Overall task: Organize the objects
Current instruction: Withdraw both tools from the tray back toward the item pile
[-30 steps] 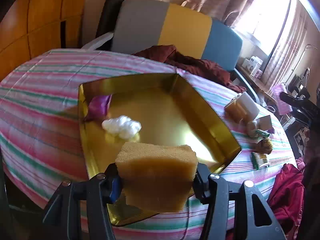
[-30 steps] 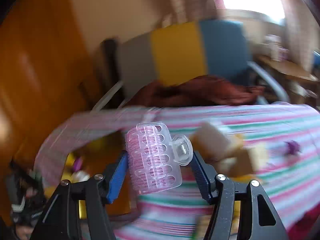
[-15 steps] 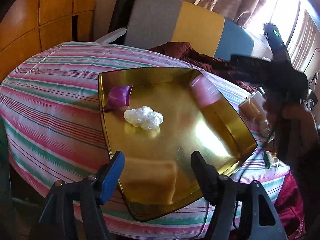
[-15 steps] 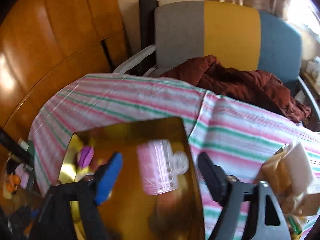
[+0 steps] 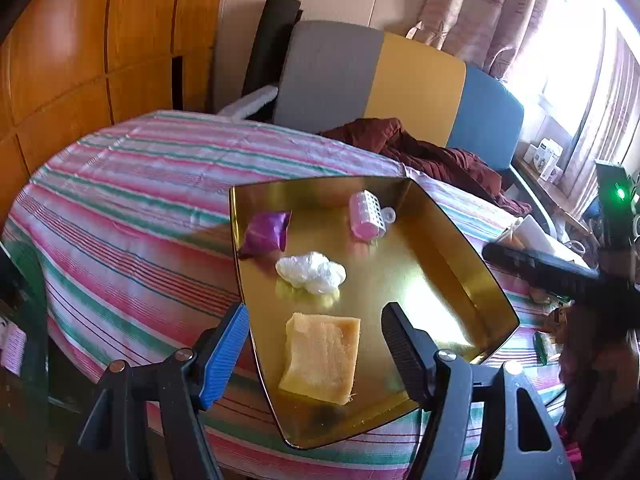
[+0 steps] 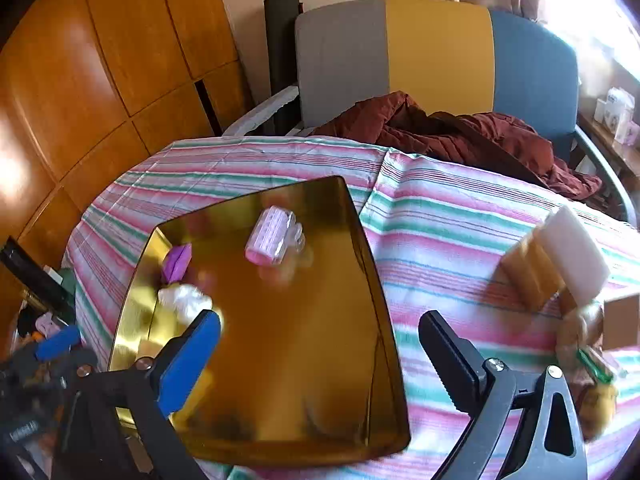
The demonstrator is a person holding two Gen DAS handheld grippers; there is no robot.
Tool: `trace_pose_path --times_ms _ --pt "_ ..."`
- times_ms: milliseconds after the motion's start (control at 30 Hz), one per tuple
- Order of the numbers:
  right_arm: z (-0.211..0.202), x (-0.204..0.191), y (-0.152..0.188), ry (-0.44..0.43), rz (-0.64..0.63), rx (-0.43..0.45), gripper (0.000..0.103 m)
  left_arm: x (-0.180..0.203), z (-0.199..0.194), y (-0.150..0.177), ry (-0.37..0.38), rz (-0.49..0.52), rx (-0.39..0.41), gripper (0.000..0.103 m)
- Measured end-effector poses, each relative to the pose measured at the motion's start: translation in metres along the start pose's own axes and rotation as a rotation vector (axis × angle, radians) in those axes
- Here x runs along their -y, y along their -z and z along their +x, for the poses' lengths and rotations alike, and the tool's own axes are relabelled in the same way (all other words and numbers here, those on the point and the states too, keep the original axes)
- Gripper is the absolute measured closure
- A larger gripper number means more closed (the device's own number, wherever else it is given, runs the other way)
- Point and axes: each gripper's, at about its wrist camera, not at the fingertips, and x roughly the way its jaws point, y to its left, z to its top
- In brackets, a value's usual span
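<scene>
- The gold tray (image 5: 460, 264) sits on the striped tabletop (image 5: 120, 208) and holds four things.
- A yellow sponge (image 5: 320, 356) lies flat in the tray's near part, just ahead of the left claw (image 5: 314, 352).
- A crumpled white plastic wad (image 5: 310, 272) rests mid-tray, with a purple packet (image 5: 266, 232) against the tray's left wall.
- A pink hair roller (image 5: 366, 214) with a clear clip lies on its side toward the far corner, apart from the other three.
- The left claw hangs over the tray's near edge with its jaws apart and nothing between the pads; the sponge is below them, not gripped.
- The right claw (image 6: 320, 360) has just been opening; its jaws stand wide over the tray's right side and are empty, the roller (image 6: 272, 236) lying well ahead of them.
- To the right of the tray on the tabletop sit a white and tan block (image 6: 556, 264) and a heap of small items (image 6: 588, 352).
- Behind the tabletop is a grey, yellow and blue chair (image 6: 436, 52) with dark red cloth (image 6: 460, 136) on it.
</scene>
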Motion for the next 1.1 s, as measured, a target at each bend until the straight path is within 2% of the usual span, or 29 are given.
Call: trace_pose_path --times_ms 400,600,867,1100 --pt "-0.033 -0.028 0.029 0.051 -0.101 0.073 0.000 0.017 -0.019 -0.004 -0.060 0.051 0.054 0.033" --pt "-0.041 -0.031 0.034 0.063 -0.116 0.093 0.000 0.025 -0.021 -0.003 -0.044 0.071 0.054 0.033" --pt "-0.050 -0.016 0.037 0.092 -0.087 0.100 0.000 0.037 -0.016 -0.003 -0.017 0.098 0.038 0.033" --pt "-0.056 0.017 0.041 0.143 -0.023 0.093 0.000 0.044 -0.006 -0.001 0.019 0.098 -0.006 0.035"
